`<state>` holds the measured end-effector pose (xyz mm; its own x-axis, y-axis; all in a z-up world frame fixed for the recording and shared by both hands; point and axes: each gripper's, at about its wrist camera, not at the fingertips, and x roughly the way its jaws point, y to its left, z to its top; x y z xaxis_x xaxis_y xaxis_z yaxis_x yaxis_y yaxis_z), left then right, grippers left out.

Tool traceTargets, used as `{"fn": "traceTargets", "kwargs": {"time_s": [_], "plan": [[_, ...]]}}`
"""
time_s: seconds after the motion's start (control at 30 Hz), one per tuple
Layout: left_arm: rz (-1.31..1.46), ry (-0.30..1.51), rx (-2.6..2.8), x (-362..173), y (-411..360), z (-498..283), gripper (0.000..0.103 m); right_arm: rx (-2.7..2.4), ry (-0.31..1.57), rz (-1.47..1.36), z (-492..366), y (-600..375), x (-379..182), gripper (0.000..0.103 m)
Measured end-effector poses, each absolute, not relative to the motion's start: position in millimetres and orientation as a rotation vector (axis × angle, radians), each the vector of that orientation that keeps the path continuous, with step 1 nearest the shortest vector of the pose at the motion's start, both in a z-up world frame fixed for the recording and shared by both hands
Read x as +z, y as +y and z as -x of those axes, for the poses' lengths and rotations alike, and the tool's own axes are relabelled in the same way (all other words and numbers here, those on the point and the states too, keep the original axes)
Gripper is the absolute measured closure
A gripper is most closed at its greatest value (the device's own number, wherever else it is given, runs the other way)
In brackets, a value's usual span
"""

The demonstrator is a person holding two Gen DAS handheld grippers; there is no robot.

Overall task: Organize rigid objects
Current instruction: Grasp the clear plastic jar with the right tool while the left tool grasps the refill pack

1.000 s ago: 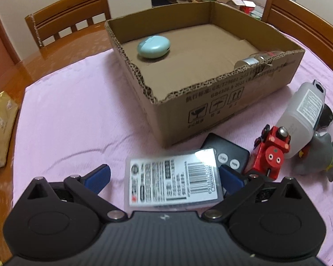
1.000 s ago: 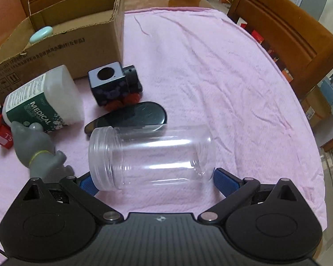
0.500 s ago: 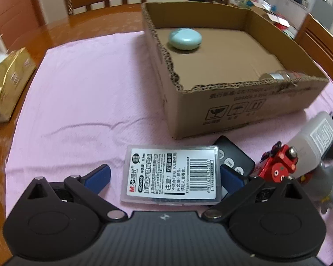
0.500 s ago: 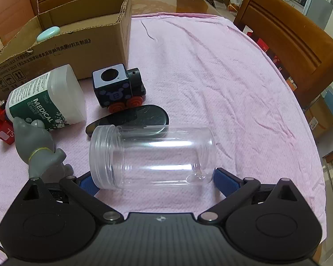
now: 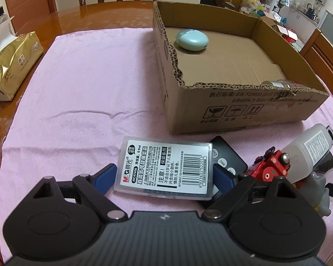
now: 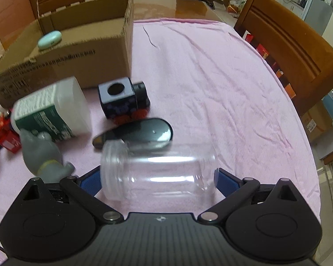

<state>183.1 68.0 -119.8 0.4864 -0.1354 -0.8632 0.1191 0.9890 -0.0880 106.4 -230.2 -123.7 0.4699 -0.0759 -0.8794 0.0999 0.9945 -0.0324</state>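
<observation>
We see the left gripper (image 5: pixel 164 174) with its jaws closing around a flat clear plastic case (image 5: pixel 165 168); the blue pads (image 5: pixel 104 176) sit right at the case's short ends, and we can't tell if they press yet. The case is rectangular, with rounded corners, a white label, red logo, black print and a barcode. It lies flat on the pink cloth (image 5: pixel 88 88), its right end overlapping a black remote (image 5: pixel 227 160). Ahead of the jaws, to the right, sits the cardboard box (image 5: pixel 244 108) with a mint oval case (image 5: pixel 192 39) inside. Right of the jaws we see a red toy (image 5: pixel 272 168) and a white bottle (image 5: pixel 308 148).

The right gripper (image 6: pixel 158 178) has its jaws wide, with a clear plastic jar (image 6: pixel 159 173) lying on its side between them: transparent, cylindrical, threaded mouth toward the left pad. Whether it's gripped we can't tell. Just ahead lies a black oval object (image 6: pixel 142 133), then a dark toy train (image 6: pixel 122 102).
</observation>
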Motion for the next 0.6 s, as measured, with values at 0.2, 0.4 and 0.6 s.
{"fn": "traceTargets", "kwargs": {"time_s": [0.2,0.4,0.6], "plan": [[0.014,1.054,-0.154,-119.1,67.3,-183.0,0.013,-0.105,1.062,-0.017,-112.1,-228.9,-116.3,0.003],[-0.027,1.058,-0.167,-117.1,64.8,-183.8,0.013,-0.103,1.081,-0.023,-114.2,-230.7,-114.7,0.009],[-0.075,1.052,-0.193,-110.1,66.0,-184.2,0.013,-0.077,1.081,0.009,-113.8,-229.0,-106.2,0.009]]}}
